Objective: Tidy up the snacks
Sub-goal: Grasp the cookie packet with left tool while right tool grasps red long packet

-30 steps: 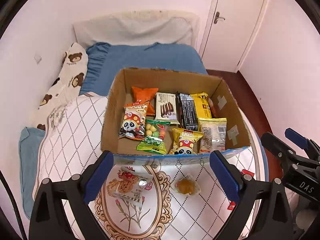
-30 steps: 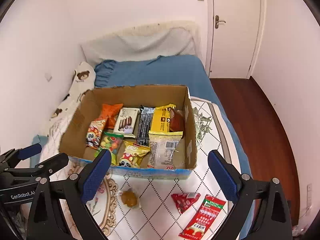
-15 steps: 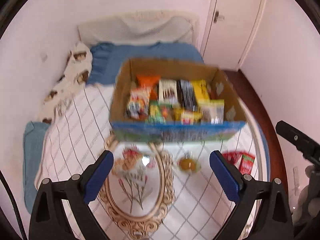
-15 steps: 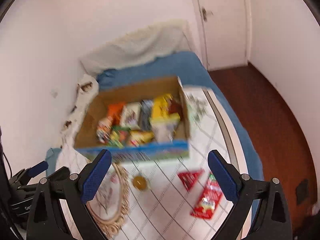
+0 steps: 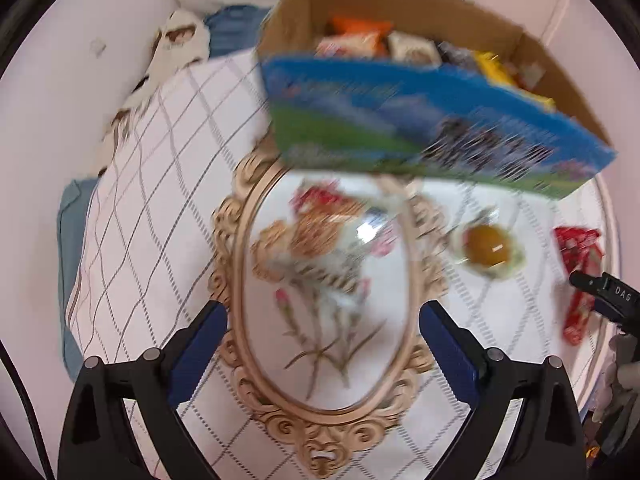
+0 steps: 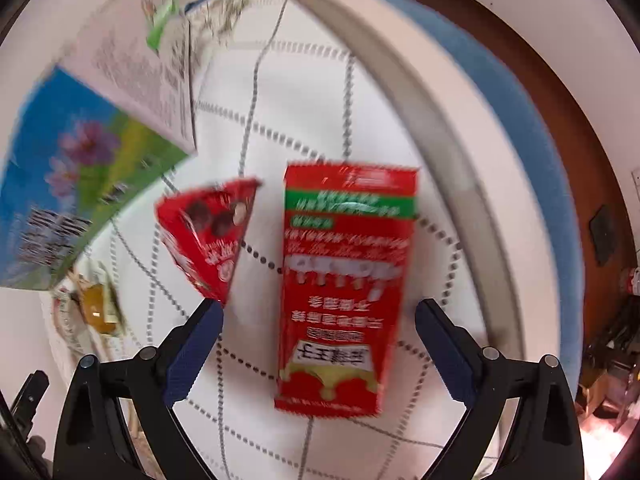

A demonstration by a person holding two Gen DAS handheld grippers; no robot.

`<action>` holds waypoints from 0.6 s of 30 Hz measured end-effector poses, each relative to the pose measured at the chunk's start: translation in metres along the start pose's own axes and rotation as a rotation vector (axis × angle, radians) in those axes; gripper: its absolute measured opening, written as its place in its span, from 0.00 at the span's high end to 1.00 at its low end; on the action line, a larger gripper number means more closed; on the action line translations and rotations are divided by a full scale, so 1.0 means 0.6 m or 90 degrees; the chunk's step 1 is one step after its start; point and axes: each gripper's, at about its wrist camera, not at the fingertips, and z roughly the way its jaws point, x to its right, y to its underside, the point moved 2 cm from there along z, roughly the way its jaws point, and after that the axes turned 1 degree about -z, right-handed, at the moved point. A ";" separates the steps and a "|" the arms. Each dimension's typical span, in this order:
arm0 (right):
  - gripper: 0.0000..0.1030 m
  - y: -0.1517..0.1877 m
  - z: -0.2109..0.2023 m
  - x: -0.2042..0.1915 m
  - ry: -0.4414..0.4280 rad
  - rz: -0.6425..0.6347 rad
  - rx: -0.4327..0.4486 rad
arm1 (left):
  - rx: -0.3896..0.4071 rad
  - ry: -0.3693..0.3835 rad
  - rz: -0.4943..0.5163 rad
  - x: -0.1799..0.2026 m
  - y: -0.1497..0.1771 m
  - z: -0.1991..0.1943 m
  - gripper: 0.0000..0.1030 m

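Motion blur smears the printed front of the cardboard box (image 5: 420, 120), and the packets (image 5: 360, 38) behind its blue wall show only their tops, their labels unreadable. The clear-wrapped snack (image 5: 490, 246) and the biscuit packet (image 5: 324, 232) lying on the quilt (image 5: 168, 168) are streaked too, while the long red packet (image 6: 344, 288) under the right gripper (image 6: 318, 320) carries lettering too blurred to read. In the left wrist view the right gripper's dark tip covers part of the red packets at the frame's right side, and the box's far corner runs out past the top edge in the right wrist view.
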 end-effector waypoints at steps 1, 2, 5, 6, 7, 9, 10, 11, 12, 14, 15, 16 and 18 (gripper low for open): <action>0.14 0.004 -0.001 -0.010 0.005 -0.017 0.011 | -0.011 0.004 -0.003 -0.010 0.003 0.006 0.04; 0.19 0.008 -0.005 -0.020 0.012 -0.036 0.021 | -0.014 0.002 -0.005 -0.016 0.004 0.008 0.04; 0.40 0.033 -0.010 -0.050 0.007 -0.096 0.026 | -0.019 0.004 0.007 -0.021 -0.002 0.021 0.04; 0.40 0.047 -0.010 -0.061 0.008 -0.118 0.021 | -0.020 0.005 0.017 -0.017 -0.007 0.026 0.04; 0.40 0.060 -0.010 -0.069 0.006 -0.133 0.016 | -0.022 0.003 0.037 -0.011 -0.016 0.036 0.04; 0.41 0.084 -0.010 -0.077 0.003 -0.156 0.007 | -0.024 -0.004 0.068 0.001 -0.031 0.050 0.04; 0.40 0.099 -0.008 -0.082 0.000 -0.166 -0.002 | -0.033 -0.011 0.091 0.009 -0.040 0.062 0.04; 0.41 0.108 -0.007 -0.083 -0.004 -0.169 -0.009 | -0.040 -0.022 0.114 0.019 -0.048 0.076 0.04; 0.41 0.114 -0.006 -0.083 -0.007 -0.168 -0.014 | -0.049 -0.025 0.132 0.026 -0.053 0.089 0.04; 0.40 0.125 -0.005 -0.085 -0.006 -0.174 -0.020 | -0.072 -0.034 0.165 0.042 -0.061 0.116 0.04; 0.40 0.128 -0.005 -0.085 -0.005 -0.177 -0.022 | -0.086 -0.023 0.178 0.050 -0.064 0.127 0.04; 0.40 0.134 -0.007 -0.088 -0.006 -0.178 -0.025 | -0.087 -0.016 0.179 0.053 -0.065 0.131 0.07; 0.40 0.142 -0.009 -0.095 -0.008 -0.184 -0.029 | -0.084 -0.011 0.180 0.060 -0.062 0.134 0.28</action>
